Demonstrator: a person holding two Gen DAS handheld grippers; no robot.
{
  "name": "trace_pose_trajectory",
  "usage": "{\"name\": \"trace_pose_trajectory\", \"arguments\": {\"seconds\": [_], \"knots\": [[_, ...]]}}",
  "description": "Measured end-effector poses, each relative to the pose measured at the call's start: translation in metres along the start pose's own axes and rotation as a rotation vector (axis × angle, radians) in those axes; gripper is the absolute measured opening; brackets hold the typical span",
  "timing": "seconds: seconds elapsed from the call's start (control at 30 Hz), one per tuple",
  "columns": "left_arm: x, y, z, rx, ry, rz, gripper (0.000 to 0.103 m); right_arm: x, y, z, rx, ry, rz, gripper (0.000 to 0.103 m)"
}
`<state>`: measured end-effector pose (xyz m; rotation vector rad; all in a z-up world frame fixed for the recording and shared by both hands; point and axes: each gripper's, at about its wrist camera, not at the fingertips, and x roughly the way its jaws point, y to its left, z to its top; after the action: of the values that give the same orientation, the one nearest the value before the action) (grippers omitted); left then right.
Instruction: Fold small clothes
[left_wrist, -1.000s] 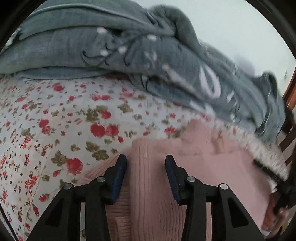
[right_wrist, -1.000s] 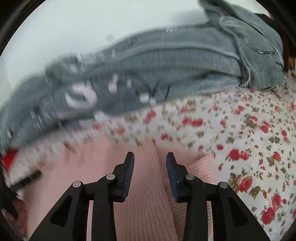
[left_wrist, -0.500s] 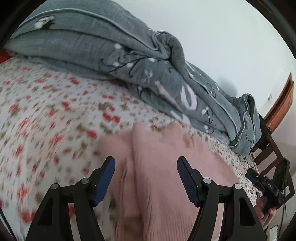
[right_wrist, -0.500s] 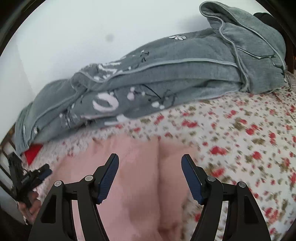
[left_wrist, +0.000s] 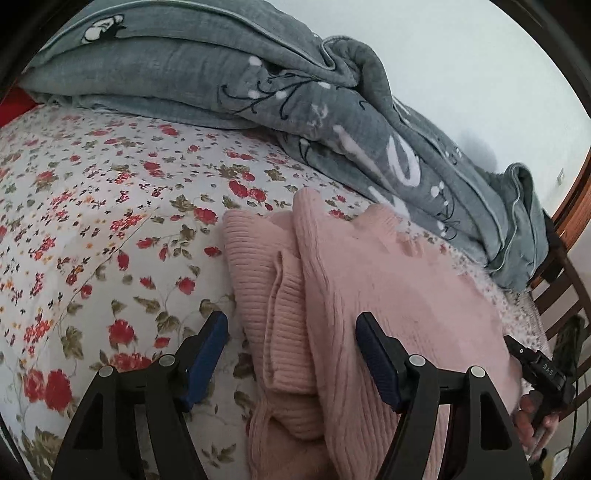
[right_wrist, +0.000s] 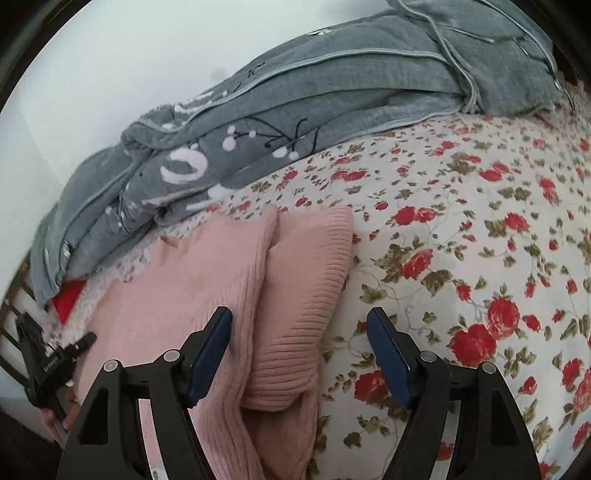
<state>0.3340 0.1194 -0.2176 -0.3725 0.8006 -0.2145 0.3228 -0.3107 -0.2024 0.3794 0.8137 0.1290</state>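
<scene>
Pink knit sweater (left_wrist: 369, 295) lies folded on the floral bed (left_wrist: 92, 221), long axis running away from both cameras. Left hand-held gripper (left_wrist: 291, 354) and right hand-held gripper (right_wrist: 301, 350), jaws wide and empty after just opening, each straddle one folded side edge, equally near.

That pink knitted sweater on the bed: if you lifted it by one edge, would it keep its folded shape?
Probably not. The pink sweater looks like soft ribbed knit, sagging in rounded folds, so it would likely droop and unfold. It seems light, and should drag rather than slide on the floral sheet.
</scene>
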Motion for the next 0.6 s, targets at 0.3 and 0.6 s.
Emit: {"name": "trace_pose_trajectory", "arguments": {"seconds": [0.3,0.6], "knots": [[0.001,0.000,0.002,0.001,0.014,-0.005,0.070,0.007,0.006,0.000,-0.049,0.032,-0.006,0.066],[0.000,0.011,0.001,-0.060,0.016,-0.104,0.036,0.009,0.010,0.000,-0.065,0.040,0.022,0.040]]}}
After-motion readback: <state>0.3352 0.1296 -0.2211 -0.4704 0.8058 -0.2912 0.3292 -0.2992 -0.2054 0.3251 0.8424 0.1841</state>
